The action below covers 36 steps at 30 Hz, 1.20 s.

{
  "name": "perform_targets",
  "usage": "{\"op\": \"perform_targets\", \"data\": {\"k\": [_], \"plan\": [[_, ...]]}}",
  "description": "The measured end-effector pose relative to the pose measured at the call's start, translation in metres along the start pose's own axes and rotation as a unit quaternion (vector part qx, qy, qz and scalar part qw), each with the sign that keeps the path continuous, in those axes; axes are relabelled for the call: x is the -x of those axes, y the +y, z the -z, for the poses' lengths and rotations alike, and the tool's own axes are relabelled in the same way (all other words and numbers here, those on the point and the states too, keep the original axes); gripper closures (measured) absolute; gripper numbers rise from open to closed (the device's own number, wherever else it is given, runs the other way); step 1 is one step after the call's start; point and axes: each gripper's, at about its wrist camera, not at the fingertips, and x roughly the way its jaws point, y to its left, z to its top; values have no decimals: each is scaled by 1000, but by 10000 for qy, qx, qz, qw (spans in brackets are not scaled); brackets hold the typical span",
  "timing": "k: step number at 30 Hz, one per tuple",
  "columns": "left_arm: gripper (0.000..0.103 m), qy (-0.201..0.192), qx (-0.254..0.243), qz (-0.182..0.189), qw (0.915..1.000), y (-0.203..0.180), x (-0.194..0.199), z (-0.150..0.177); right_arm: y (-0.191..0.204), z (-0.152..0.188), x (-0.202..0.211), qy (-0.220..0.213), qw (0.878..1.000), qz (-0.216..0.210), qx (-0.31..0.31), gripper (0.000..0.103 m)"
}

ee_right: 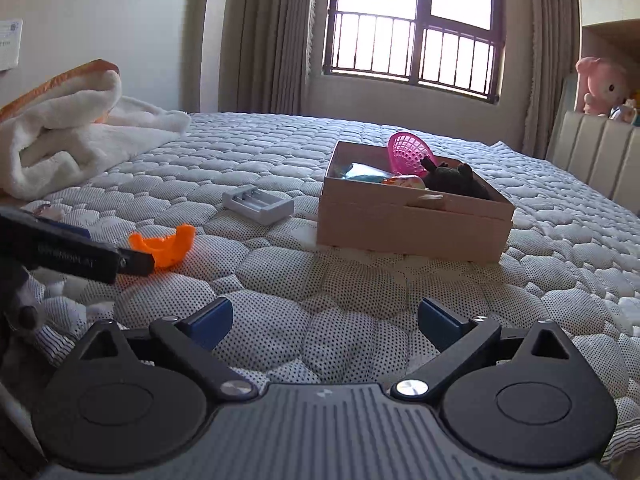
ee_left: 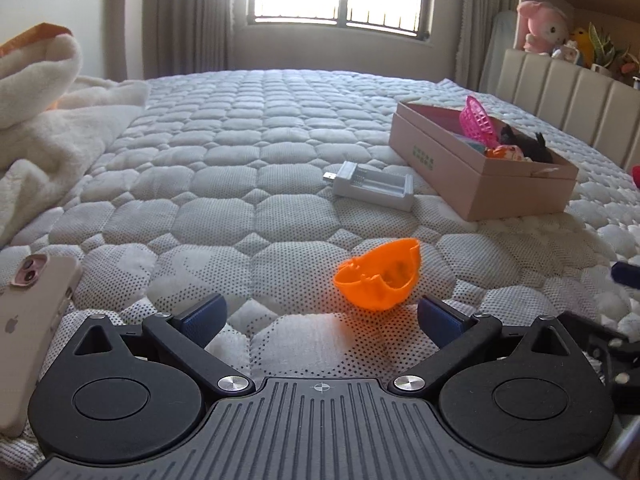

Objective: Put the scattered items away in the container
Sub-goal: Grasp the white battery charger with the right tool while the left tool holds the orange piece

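A: You're looking across a quilted grey mattress that fills the middle of both views, with a barred window and beige curtains across the top.

B: And a padded headboard at the right edge, with plush toys on the ledge above it.

A: Upper left, a white fleece blanket lies bunched on the bed. Right of centre sits your pink cardboard box, already holding a pink basket and a dark plush toy.

B: Just left of the box, apart from it, lies a white battery charger.

A: The orange plastic piece lies on the mattress at lower centre of your left view, just ahead of your left gripper, whose jaws are spread wide, nothing between them.

B: Your right gripper is spread wide too, over bare quilt. A phone lies at the left view's lower left edge.
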Motion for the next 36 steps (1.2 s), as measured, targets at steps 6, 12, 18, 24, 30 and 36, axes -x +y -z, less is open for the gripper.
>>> {"op": "perform_targets", "data": {"k": [6,12,18,24,30,36], "plan": [[0,-35,81,326,9994,-22,3,-3,-13,22,-9,166,9976,-260,-624,0],[0,19,-196,-576,9981,-37,-14,-16,-29,31,-7,-39,9922,-638,-1069,0],[0,43,-853,-1466,9855,-31,-13,-13,-16,40,-1,-387,9956,-583,-616,0],[0,137,-131,-284,9994,-17,-9,-7,-21,40,-2,-401,9935,-708,-790,0],[0,10,37,-412,9991,-24,-27,-15,-18,41,-1,-419,9943,-666,-719,0],[0,-108,-288,-571,9979,-10,-33,-2,-18,11,10,-377,9950,-832,-413,0]]}}
